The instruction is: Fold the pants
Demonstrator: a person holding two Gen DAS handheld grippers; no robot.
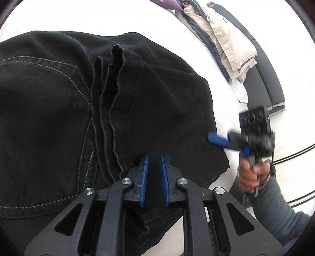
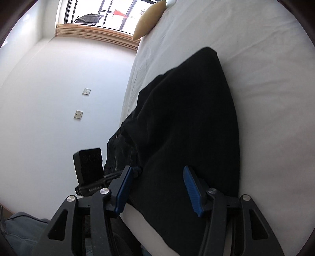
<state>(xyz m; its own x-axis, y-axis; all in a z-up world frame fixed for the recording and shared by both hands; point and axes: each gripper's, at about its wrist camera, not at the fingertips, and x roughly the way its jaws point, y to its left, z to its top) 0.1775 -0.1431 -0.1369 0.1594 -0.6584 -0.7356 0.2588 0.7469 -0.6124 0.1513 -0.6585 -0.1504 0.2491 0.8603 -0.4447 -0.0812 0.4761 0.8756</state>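
Black pants [image 1: 59,102] lie folded on a white bed [image 1: 98,15], back pocket at the left, leg hems bunched along the middle. My left gripper [image 1: 153,159] hovers over the near part of the pants, jaws open a little, nothing between them. My right gripper [image 1: 213,138] shows at the pants' right edge, held in a hand. In the right wrist view the right gripper [image 2: 156,171] is wide open over the black pants [image 2: 187,118] near the bed's edge [image 2: 128,82], empty. The left gripper's body [image 2: 88,163] shows at the left.
Folded beige and grey clothes [image 1: 222,39] lie on a dark bench [image 1: 269,74] at the far right. A tan pillow [image 2: 147,19] lies at the bed's far end below a window. A white wall [image 2: 59,98] with two sockets runs beside the bed.
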